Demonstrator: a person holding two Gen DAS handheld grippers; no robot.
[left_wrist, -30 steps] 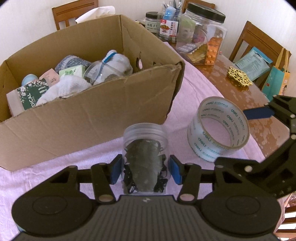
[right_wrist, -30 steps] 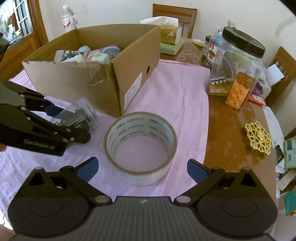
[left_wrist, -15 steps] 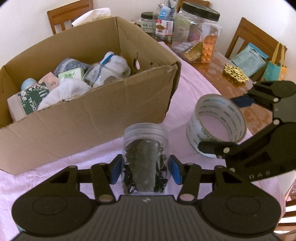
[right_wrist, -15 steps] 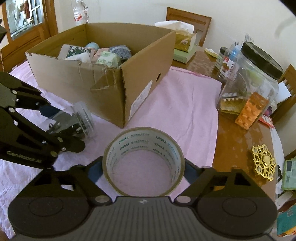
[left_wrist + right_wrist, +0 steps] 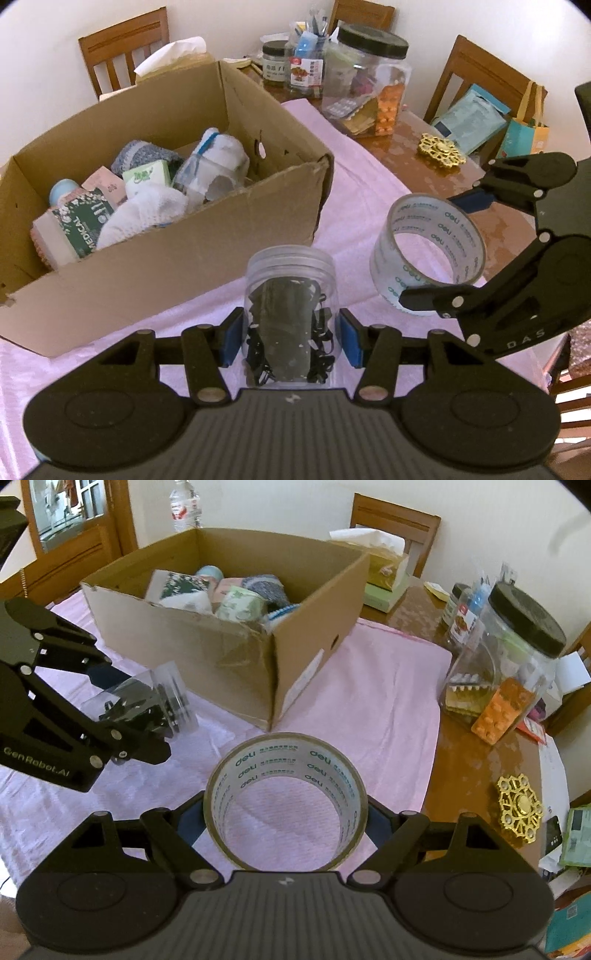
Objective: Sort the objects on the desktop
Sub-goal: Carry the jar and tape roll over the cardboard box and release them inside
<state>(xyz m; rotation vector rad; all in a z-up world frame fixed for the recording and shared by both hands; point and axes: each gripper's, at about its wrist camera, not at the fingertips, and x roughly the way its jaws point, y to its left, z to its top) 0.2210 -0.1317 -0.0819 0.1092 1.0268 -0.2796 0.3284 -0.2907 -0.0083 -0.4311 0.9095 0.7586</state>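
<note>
Both hands loaded: the left gripper clamps the small clear plastic jar of black clips, the right gripper pinches the clear tape roll, the half-filled brown cardboard box waiting just ahead, neither item in yet.

Glossy clear plastic jar, matt cardboard box

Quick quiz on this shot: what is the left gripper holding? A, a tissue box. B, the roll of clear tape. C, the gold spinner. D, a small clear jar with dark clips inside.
D: the left gripper has its blue pads pressed on both sides of the small clear jar, while the tape roll sits between the right gripper's jaws.
</note>
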